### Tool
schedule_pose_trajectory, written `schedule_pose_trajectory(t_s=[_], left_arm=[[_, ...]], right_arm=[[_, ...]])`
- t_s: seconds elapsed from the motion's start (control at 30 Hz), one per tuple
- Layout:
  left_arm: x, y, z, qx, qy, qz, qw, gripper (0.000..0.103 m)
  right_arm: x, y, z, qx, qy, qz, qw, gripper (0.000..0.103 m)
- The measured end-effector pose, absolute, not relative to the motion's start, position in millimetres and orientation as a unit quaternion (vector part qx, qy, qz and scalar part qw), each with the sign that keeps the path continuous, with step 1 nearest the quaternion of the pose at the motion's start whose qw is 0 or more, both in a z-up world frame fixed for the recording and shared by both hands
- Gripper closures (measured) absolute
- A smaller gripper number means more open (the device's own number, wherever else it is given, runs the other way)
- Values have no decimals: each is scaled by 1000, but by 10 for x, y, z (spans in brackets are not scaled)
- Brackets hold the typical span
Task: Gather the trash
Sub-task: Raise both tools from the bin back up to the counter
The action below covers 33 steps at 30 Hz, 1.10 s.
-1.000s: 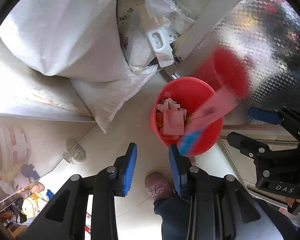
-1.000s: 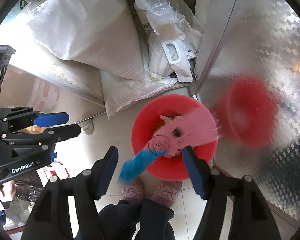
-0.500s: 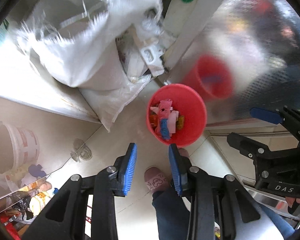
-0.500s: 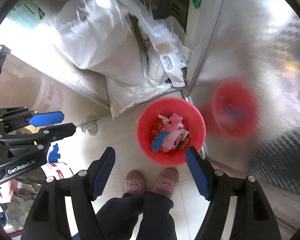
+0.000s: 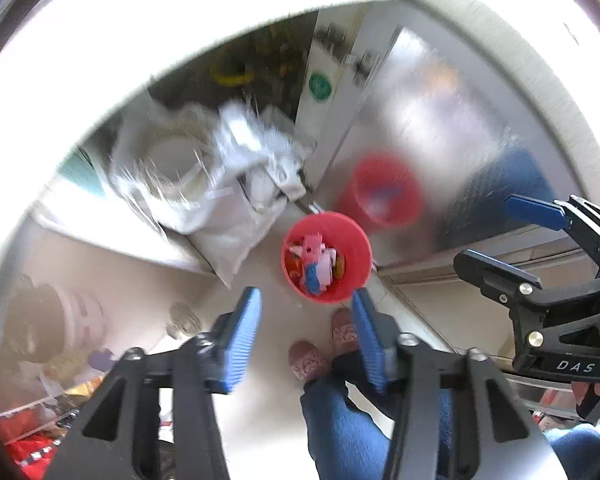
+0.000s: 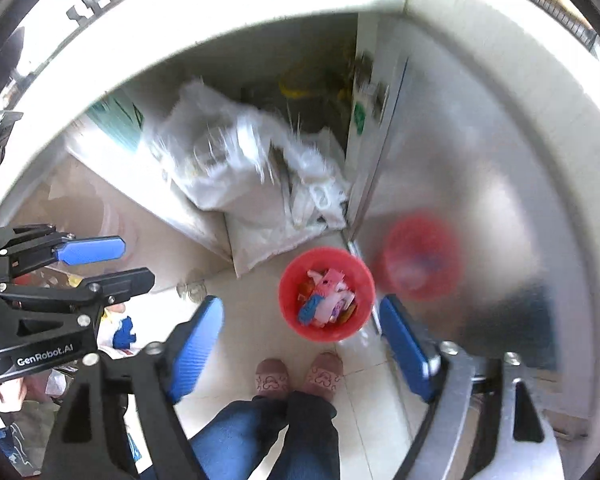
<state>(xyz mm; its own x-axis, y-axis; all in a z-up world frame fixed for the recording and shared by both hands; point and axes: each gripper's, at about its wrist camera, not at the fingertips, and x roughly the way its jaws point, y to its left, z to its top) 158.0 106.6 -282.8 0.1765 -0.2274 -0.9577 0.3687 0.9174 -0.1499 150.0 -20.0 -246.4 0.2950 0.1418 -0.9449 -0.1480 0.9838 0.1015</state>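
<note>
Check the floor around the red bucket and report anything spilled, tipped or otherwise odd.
Nothing stands out. The red bucket stands upright on the floor tiles, with the pink and blue wrappers inside it. No litter shows on the tiles nearby. The white sacks behind it are blurred.

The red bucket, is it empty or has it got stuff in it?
Not empty. The bucket stands upright on the floor with pink, white, blue and orange trash piled inside, seen from above in both views.

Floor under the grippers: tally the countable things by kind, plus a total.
Red bucket holding wrappers: 1
White sacks, blurred, at least: 2
Slippers: 2
Empty grippers, left and right, fingers apart: 2
Total: 7
</note>
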Motion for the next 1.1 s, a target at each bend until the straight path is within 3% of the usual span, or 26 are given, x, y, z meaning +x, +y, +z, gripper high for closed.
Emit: schedule_pose_trajectory(t_s=[0.1,0.47,0.67,0.9,1.1], left_arm=[[1596,1062,-2479,61,599,-200,773,45],[1712,980,-1631,66,562,-231,791,45],[1857,934,-1321,80,544,-246,798,45],[2086,810,-999,99,518,-260,809,29],[2364,653,-888,109,504,-264,815,29]], right_arm=[[1491,-204,-2138,-4,572,89,815,21],[1497,-364,-1233,-6,530,52,846,9],[1535,-470,-917,-15,515,29,856,9],[1725,-586,-674,-3,498,8,867,8],[1927,-726,-556,8,488,-1,873,8]])
